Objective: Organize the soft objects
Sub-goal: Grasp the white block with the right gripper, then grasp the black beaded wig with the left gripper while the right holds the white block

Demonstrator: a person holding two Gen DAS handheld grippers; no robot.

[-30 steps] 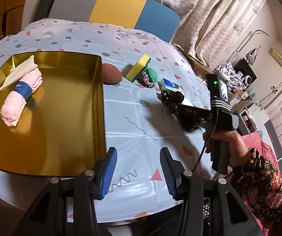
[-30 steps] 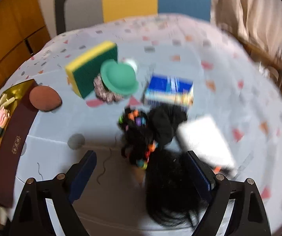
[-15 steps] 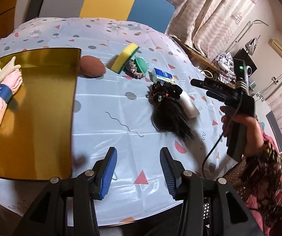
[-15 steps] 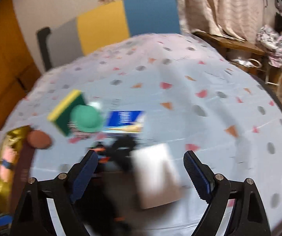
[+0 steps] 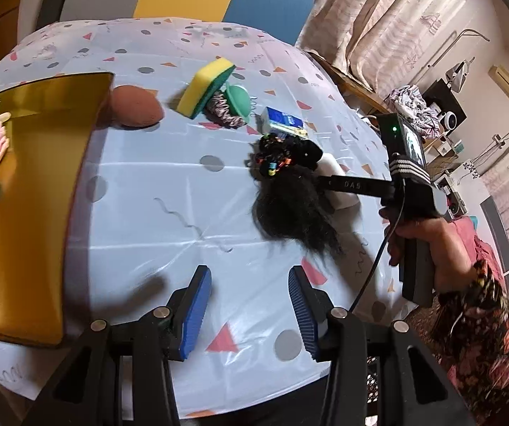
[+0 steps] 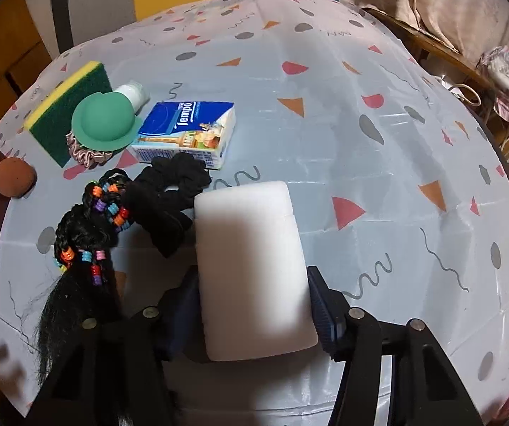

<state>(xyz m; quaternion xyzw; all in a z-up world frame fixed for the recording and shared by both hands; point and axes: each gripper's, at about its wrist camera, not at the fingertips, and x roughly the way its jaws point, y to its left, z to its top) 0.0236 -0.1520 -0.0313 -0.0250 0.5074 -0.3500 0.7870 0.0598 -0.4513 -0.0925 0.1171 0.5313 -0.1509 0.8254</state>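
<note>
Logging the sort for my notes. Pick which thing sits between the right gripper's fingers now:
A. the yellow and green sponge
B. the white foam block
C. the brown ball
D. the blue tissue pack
B. In the right wrist view the white foam block fills the gap of the right gripper, whose jaws have just been closing onto its sides, while the blue tissue pack lies farther back on the table.

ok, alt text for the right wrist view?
The right gripper has just closed around a white sponge block on the patterned tablecloth. Left of it lie a beaded black hairpiece, a black scrunchie and a tissue pack.
</note>
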